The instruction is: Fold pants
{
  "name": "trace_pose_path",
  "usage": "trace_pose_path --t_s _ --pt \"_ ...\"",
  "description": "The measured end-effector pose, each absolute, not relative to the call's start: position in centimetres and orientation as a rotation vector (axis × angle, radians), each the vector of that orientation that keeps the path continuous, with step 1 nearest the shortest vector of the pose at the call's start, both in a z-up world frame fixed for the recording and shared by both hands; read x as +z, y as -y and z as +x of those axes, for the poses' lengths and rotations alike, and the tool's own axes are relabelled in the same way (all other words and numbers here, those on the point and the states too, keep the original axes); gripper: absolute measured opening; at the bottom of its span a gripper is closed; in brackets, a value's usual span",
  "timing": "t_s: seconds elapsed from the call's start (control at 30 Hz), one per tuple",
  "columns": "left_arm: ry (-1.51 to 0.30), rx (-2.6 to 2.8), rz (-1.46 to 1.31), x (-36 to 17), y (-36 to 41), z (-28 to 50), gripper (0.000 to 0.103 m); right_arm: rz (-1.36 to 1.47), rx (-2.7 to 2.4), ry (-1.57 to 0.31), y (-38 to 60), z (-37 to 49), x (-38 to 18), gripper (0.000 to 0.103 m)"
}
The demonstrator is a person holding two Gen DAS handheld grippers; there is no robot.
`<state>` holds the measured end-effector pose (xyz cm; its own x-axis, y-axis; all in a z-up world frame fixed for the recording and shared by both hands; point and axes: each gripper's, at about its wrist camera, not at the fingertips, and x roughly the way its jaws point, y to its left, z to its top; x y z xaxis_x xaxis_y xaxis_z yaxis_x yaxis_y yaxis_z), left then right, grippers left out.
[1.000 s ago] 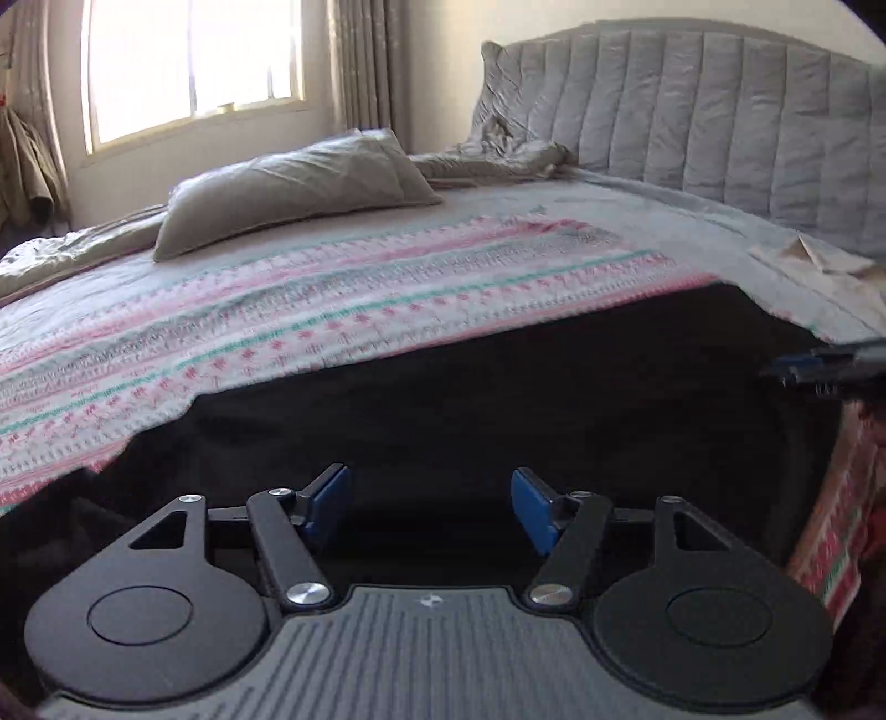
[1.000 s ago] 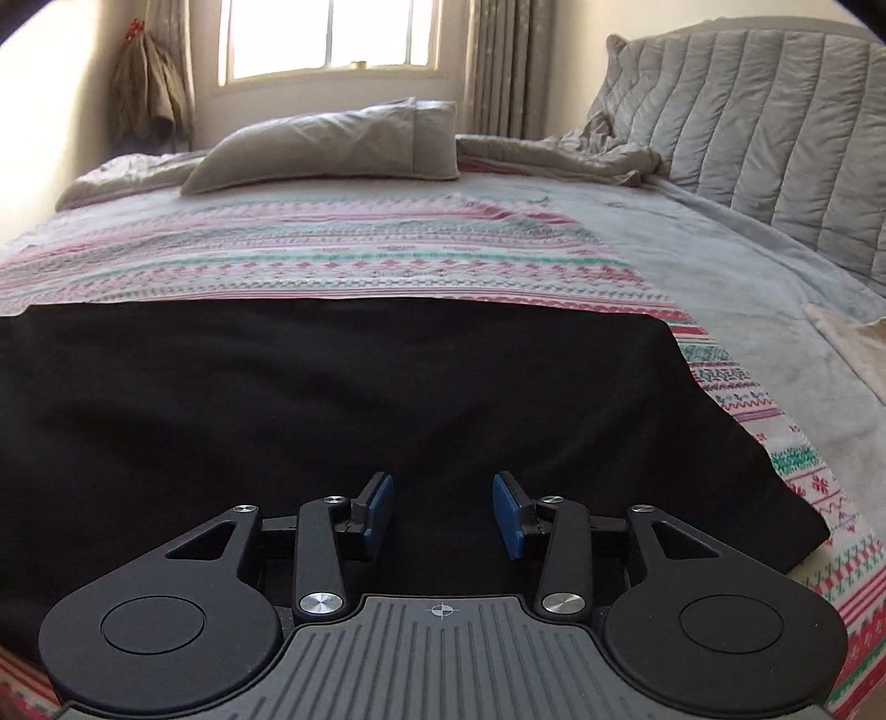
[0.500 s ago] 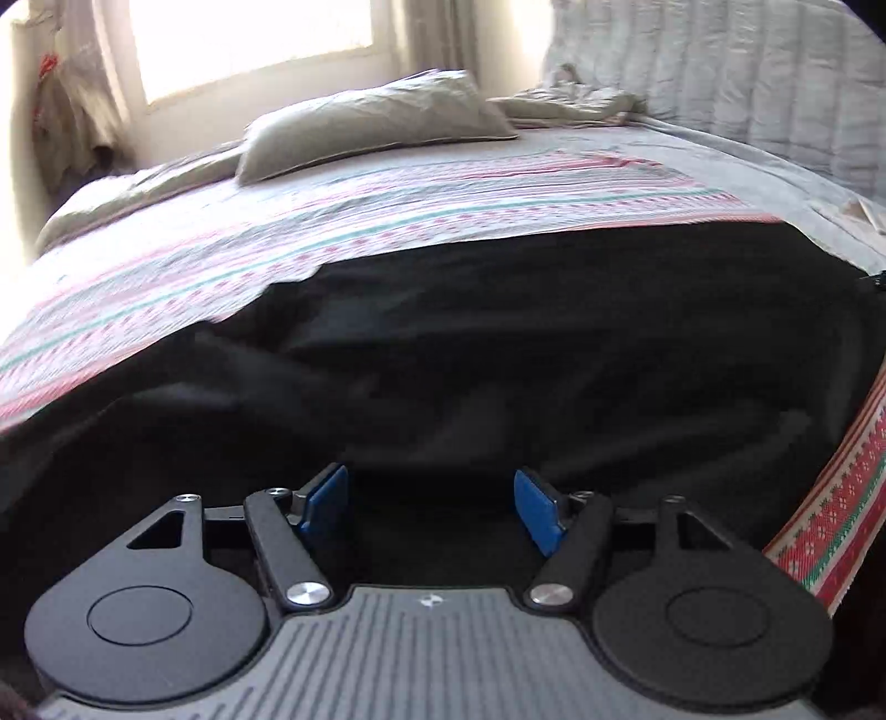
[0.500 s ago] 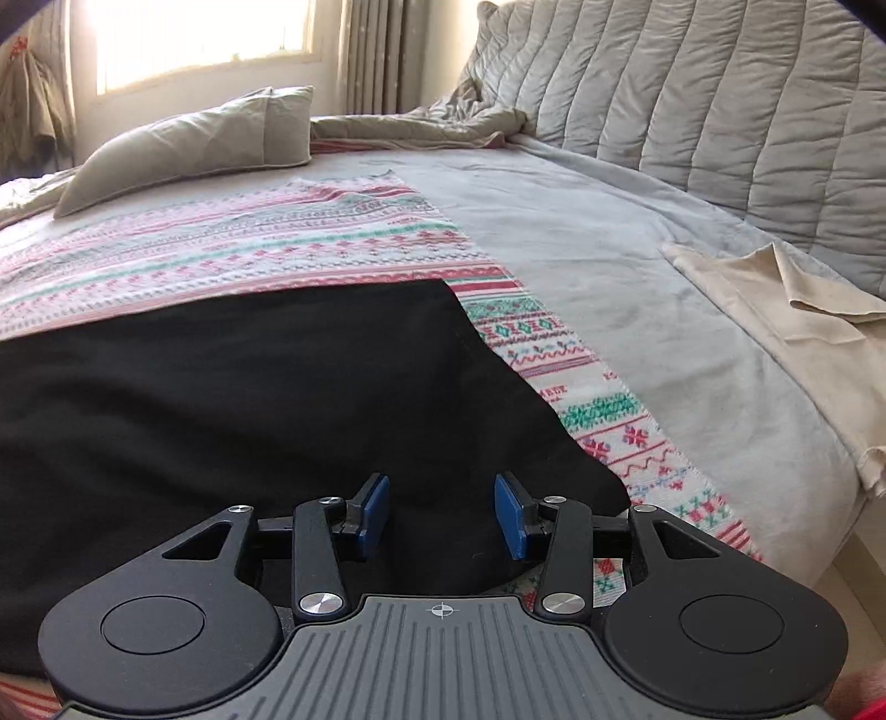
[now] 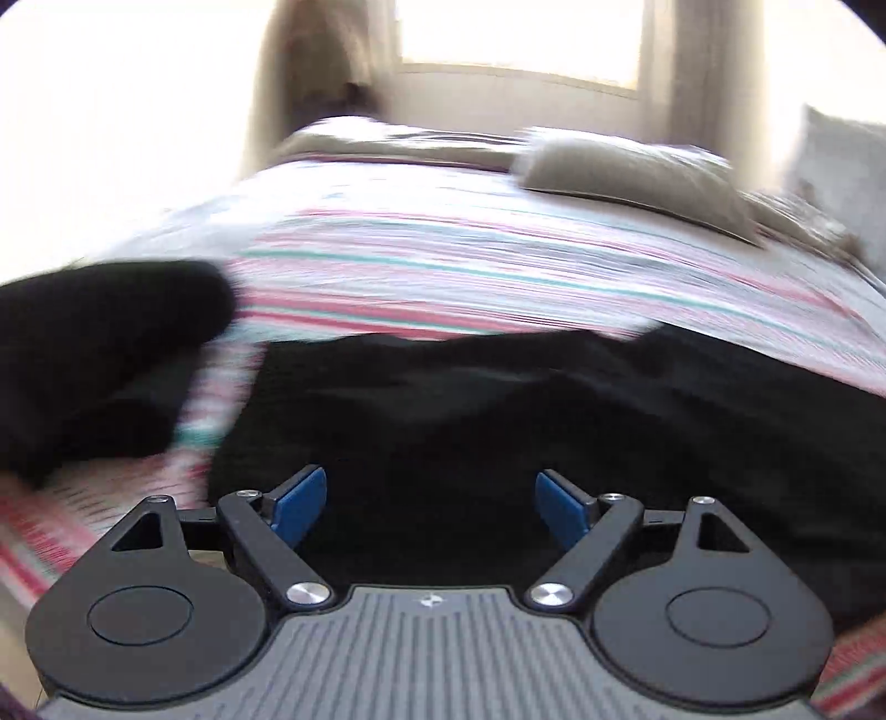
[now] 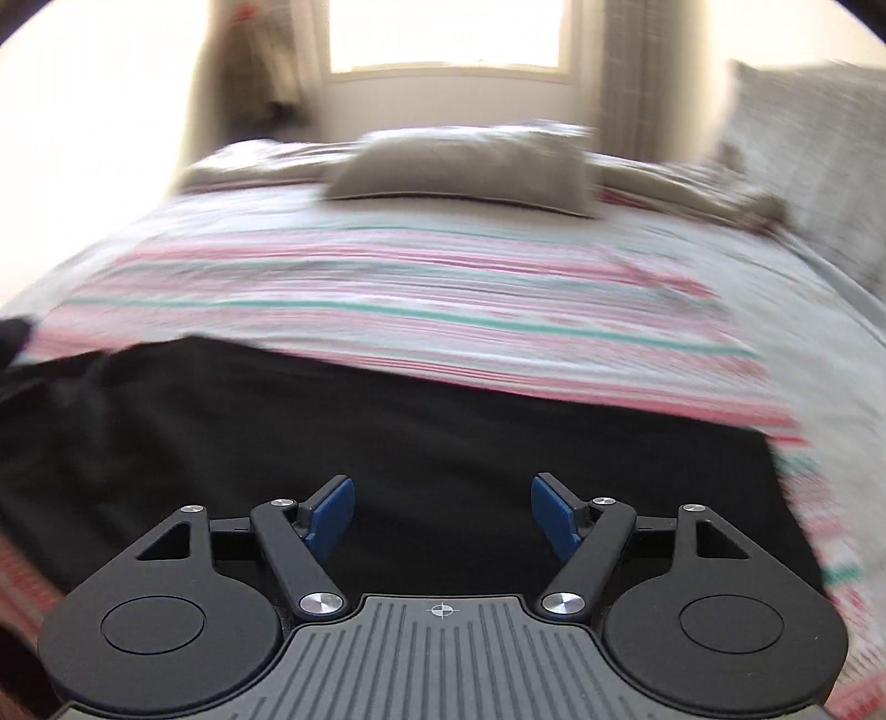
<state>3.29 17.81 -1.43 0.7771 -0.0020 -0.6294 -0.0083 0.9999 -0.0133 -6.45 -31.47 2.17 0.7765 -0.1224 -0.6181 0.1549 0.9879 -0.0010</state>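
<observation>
Here the black pants [image 6: 443, 437] lie spread across the lower half of both frames on the striped bedspread [image 6: 387, 299], and both the left gripper [image 5: 429, 498] and right gripper [image 6: 441, 509] hover over them, fingers wide and empty. To fold well, each should probably pinch one edge cleanly, through every layer, before lifting.

Striped blanket [image 6: 421, 310], grey pillow [image 6: 459, 166], bright window [image 6: 443, 33]
</observation>
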Motion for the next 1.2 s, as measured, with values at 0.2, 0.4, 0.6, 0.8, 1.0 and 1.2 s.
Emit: trace_pose_path --t_s 0.2,0.4,0.6,0.8,1.0,1.2 --pt "-0.713 0.079 -0.145 -1.9 -24.4 5.6 0.087 0.05 0.035 -0.665 25.1 -2.9 1.7 0.077" --pt "-0.756 0.025 -0.256 -3.2 -27.4 9.9 0.077 0.027 0.053 -0.693 22.1 0.3 0.0 0.077" --pt "-0.803 0.034 -0.366 -4.5 -28.6 11.8 0.039 0.018 0.053 -0.704 21.5 3.8 -0.5 0.077" --pt "-0.757 0.077 -0.171 -3.1 -25.8 11.1 0.039 -0.027 0.11 -0.677 20.5 11.5 -1.4 0.076" --pt "-0.545 0.044 0.045 -0.6 -23.3 9.8 0.043 0.007 0.193 -0.678 19.3 19.6 -3.1 0.072" --pt "-0.602 -0.081 0.157 -3.4 -20.9 12.0 0.043 0.027 0.261 -0.701 17.2 24.7 -5.2 0.057"
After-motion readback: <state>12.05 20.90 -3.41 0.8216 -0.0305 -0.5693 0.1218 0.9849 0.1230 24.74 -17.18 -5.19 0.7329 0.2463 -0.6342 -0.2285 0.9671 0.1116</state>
